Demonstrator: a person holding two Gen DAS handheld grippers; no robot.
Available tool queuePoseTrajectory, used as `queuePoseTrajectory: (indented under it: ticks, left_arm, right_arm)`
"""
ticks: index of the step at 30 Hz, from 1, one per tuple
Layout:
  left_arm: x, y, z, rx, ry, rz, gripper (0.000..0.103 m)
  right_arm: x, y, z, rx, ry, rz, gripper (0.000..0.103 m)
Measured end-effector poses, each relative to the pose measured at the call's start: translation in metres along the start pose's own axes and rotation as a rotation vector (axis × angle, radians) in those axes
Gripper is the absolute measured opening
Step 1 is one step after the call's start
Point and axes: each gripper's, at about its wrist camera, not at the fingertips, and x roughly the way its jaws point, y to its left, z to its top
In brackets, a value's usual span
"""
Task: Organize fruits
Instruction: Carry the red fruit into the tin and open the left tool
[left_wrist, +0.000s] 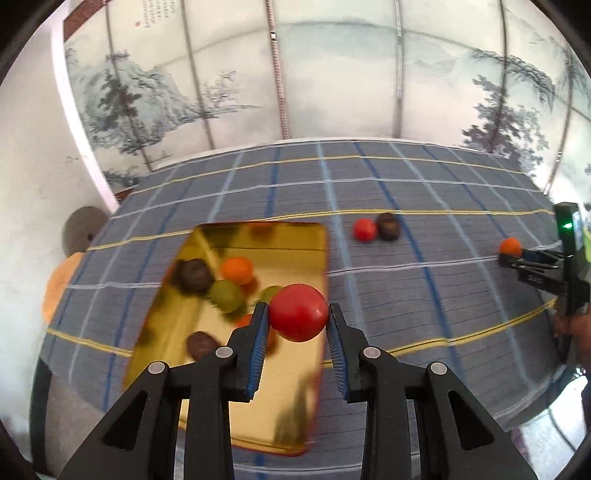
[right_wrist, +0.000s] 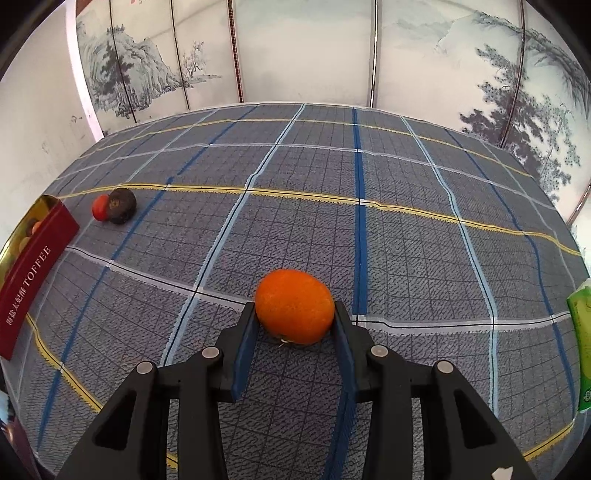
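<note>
- Black fingers with blue pads of the left gripper (left_wrist: 298, 314), nearest the lens, pinching a red tomato (left_wrist: 298, 312) from both sides; held above the right edge of a gold tin (left_wrist: 229, 387), pointing forward and slightly down over it.
- Inside the tin: an orange fruit (left_wrist: 237, 269), a green fruit (left_wrist: 226, 294), a dark brown fruit (left_wrist: 194, 275) at the far end and another brown one (left_wrist: 201, 344) nearer; blurred, so no finer detail.
- Right gripper (right_wrist: 294, 314) low over the checked tablecloth (right_wrist: 406, 240), fingers closed against both sides of an orange (right_wrist: 294, 311) that looks to rest on the cloth.
- Left on the cloth, well apart from the orange: a small red fruit (right_wrist: 99, 208) touching a dark round fruit (right_wrist: 122, 205), just beyond the tin's red side marked TOFFEE (right_wrist: 33, 280).
- Green packet (right_wrist: 583, 350) at the right edge.
</note>
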Motion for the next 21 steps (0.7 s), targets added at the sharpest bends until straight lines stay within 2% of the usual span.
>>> queuePoseTrajectory:
  ticks: [7, 21]
  left_arm:
    - [0.01, 0.032, -0.019, -0.022, 0.006, 0.073, 0.032]
    - [0.028, 0.051, -0.033, -0.05, 0.048, 0.084, 0.032]
  right_arm:
    - [0.0, 0.002, 0.0, -0.013, 0.003, -0.015, 0.037]
    - [0.0, 0.003, 0.0, -0.02, 0.003, -0.025, 0.037]
